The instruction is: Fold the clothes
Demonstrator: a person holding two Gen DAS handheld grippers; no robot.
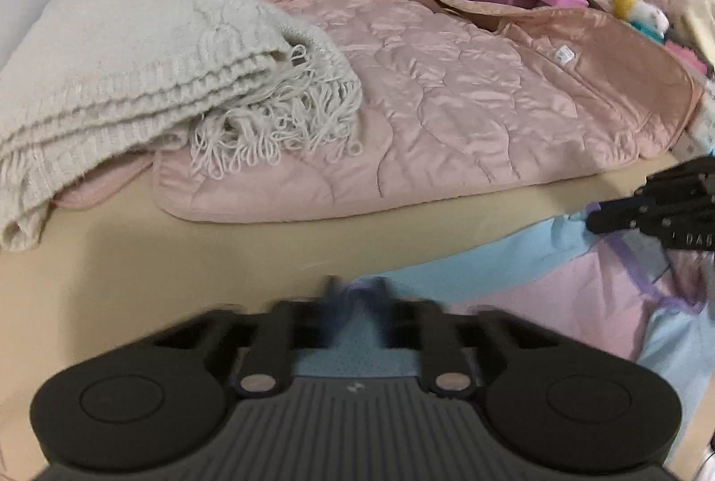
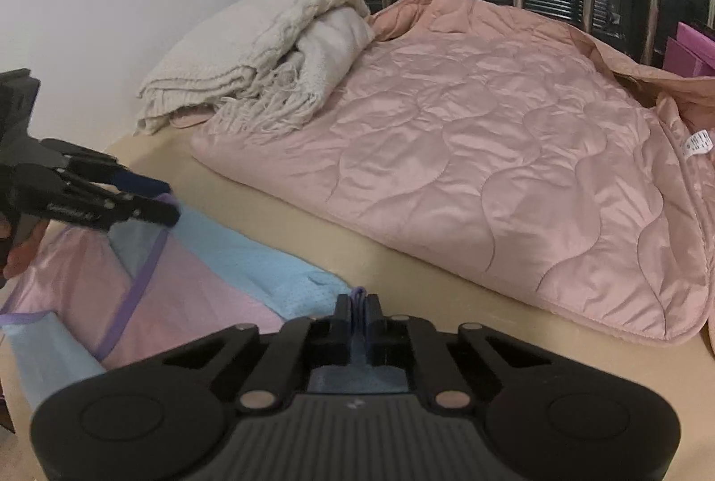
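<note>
Even, soft indoor light, moderately bright, no clear source. Faint sheen on pink quilted jacket (image 1: 447, 87), stronger in right wrist view. Shadows weak, only under white knit blanket (image 1: 134, 47) and jacket hem. Strong fisheye bending toward edges, dark rounded corners. Motion blur on left gripper (image 1: 355, 289) fingertips in left wrist view; right gripper (image 2: 357, 309) sharper. Clutter at far right of left wrist view smeared, soft.

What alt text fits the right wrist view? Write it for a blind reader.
The right gripper is shut on the purple-trimmed edge of a thin blue and pink garment on a beige table, with the left gripper clamping another edge. Behind lie a quilted pink jacket and a folded cream knitted blanket.
</note>
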